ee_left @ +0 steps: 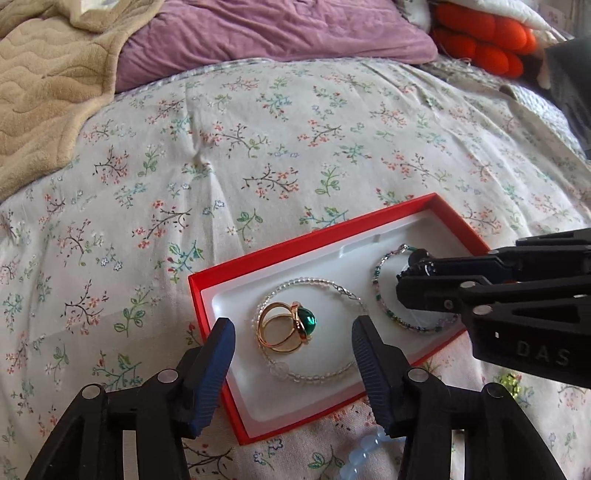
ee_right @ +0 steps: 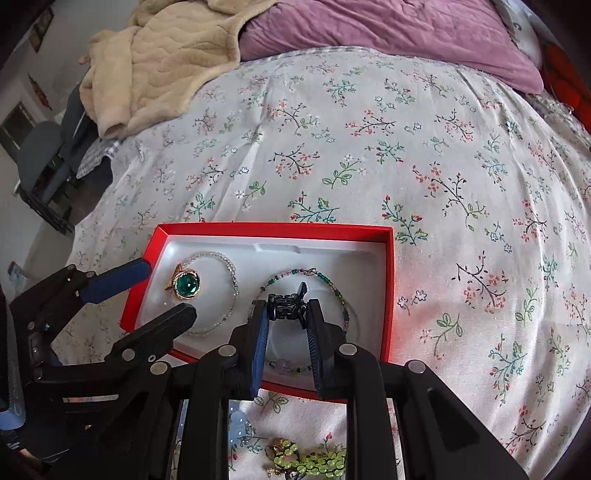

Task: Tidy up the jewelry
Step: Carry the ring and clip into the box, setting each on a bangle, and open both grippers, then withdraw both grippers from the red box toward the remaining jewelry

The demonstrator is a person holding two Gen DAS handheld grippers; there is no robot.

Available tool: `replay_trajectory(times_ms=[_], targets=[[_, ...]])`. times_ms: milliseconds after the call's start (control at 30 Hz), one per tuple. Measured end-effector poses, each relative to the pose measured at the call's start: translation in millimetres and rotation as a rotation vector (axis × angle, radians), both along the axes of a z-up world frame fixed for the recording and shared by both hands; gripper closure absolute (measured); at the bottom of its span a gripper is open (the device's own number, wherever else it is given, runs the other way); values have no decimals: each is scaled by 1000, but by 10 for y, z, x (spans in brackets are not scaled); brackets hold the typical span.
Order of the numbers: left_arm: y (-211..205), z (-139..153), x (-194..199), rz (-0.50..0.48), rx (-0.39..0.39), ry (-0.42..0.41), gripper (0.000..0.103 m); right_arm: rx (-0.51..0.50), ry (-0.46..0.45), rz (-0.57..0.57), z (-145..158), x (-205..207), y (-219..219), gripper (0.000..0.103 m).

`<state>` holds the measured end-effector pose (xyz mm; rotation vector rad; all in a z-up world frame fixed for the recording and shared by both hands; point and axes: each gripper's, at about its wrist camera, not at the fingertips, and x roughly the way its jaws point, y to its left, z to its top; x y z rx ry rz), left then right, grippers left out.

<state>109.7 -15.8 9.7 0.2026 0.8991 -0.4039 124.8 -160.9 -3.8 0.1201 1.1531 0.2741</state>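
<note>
A red box (ee_left: 207, 291) with a white liner lies on the flowered bedspread; it also shows in the right wrist view (ee_right: 388, 280). In it lie a clear bead bracelet (ee_left: 314, 282), a gold ring with a green stone (ee_left: 304, 321) (ee_right: 186, 284), and a green bead bracelet (ee_left: 384, 306) (ee_right: 338, 291). My left gripper (ee_left: 293, 334) is open and empty, its fingers either side of the ring. My right gripper (ee_right: 286, 314) is shut on a small black hair clip (ee_right: 288, 304) just above the green bracelet; it also shows in the left wrist view (ee_left: 413, 273).
Pale blue beads (ee_left: 364, 456) and a yellow-green beaded piece (ee_right: 314, 459) lie on the bedspread in front of the box. A beige blanket (ee_left: 48, 81), a purple pillow (ee_left: 258, 33) and an orange cushion (ee_left: 487, 37) lie at the far side of the bed.
</note>
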Motion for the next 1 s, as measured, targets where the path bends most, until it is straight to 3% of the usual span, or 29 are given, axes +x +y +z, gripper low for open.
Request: replay_trajectory(times_ms=[200,367,500,700,1000], targets=[[29,46,-66,-16,9,-5,35,3,9,2,4,2,-4,80],[42,82,-113,-15,11,-9,33,7,14,5,49,-31,-22,76],[52,117,-181,-19,13,-11,29,18,-4,12,142,-115,-45,54],[28,177,-320,-35,28,-21,22,22,-37,0,320,-270,-150,50],[47,220,-498,-23,18,-8,10,-9,-72,-1,489,-600,-372,29]])
